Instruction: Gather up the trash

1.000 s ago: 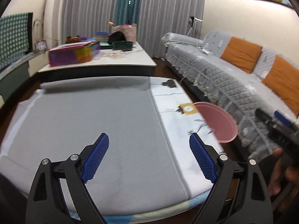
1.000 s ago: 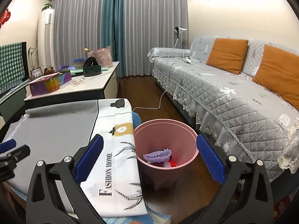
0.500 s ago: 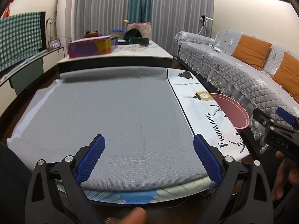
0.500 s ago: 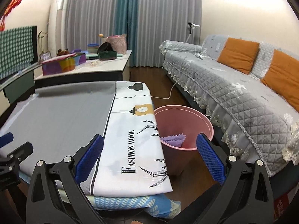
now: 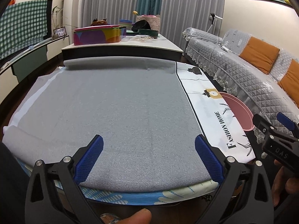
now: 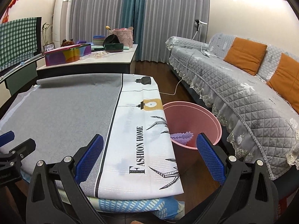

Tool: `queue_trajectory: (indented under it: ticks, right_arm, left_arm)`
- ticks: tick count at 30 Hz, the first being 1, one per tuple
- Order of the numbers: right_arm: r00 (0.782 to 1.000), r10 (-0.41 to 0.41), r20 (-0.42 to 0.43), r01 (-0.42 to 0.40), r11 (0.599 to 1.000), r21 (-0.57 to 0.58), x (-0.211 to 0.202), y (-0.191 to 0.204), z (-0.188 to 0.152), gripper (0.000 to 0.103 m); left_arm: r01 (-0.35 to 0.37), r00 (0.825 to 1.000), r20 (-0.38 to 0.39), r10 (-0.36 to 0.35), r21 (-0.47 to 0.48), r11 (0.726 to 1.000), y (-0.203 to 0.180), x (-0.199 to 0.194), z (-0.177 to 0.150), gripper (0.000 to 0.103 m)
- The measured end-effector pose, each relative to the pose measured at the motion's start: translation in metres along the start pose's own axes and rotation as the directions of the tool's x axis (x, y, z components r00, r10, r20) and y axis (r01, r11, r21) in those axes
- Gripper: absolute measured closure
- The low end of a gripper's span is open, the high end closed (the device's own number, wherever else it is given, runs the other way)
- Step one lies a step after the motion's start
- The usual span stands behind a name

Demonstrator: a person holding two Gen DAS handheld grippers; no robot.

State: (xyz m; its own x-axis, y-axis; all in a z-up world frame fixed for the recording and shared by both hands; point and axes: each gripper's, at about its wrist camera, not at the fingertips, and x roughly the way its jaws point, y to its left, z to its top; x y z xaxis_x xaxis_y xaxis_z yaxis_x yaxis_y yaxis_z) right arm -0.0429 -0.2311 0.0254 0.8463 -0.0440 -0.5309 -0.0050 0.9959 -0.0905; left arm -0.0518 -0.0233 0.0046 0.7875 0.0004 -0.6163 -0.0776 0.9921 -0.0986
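Left gripper (image 5: 149,155): jaws have just been opening, now spread wide, nothing between them. It hangs low over the near edge of the grey woven cloth (image 5: 115,112) covering the table; a second ago the view sat higher and further in over the cloth.

That cloth carries no trash in either view.

Right gripper (image 6: 149,155): jaws wide apart, empty, parked over the white "FASHION HOME" printed cloth strip (image 6: 138,136) at the table's near right. It too has pulled back toward the near edge and dropped.

Pink round plastic bin (image 6: 214,125) stands on the floor just right of the table, between it and the grey quilted sofa (image 6: 233,93). Lilac frilled scrap (image 6: 181,137) lies inside.

My read: collection looks finished, both tools retreating with 0 items held.
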Motion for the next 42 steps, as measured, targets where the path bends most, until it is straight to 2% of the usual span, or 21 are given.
queue_trajectory:
  ticks: [42]
  right_arm:
    - [1.000, 0.001, -0.003, -0.001, 1.000, 0.004, -0.0006, -0.0010, 0.0008, 0.005]
  left_arm:
    - [0.023, 1.000, -0.004, -0.023, 0.008, 1.000, -0.0030, 0.0009, -0.0001, 0.008]
